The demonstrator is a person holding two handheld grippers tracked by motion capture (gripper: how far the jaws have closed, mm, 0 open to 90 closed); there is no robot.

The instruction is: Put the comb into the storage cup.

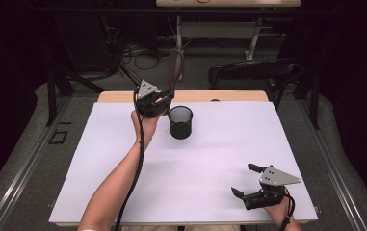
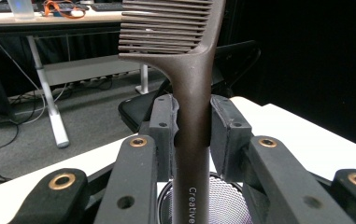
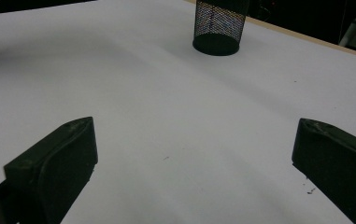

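Item one: my left gripper (image 1: 164, 103), upper centre-left of the high view, raised above the white table (image 1: 219, 154) on an upright forearm. In the left gripper view its jaws are pressed against the handle of a brown comb (image 2: 189, 93), one pad on each side. The comb stands upright through the middle of that frame, its teeth at the top pointing toward the frame's left, and its handle runs down to the bottom edge, where pale lettering shows.

Item two: black mesh cup (image 1: 180, 122), upright on the table, just right of my left gripper in the high view. In the left gripper view its round mouth (image 2: 222, 200) sits at the bottom centre, directly behind the comb's handle; I cannot tell whether the handle's end is inside it.

Item three: my right gripper (image 1: 246, 180), lower right of the high view, low by the table's near edge, well apart from the cup. Its jaws are spread wide, nothing between them; in the right gripper view bare table lies between the pads, with the cup (image 3: 220, 25) at top centre.
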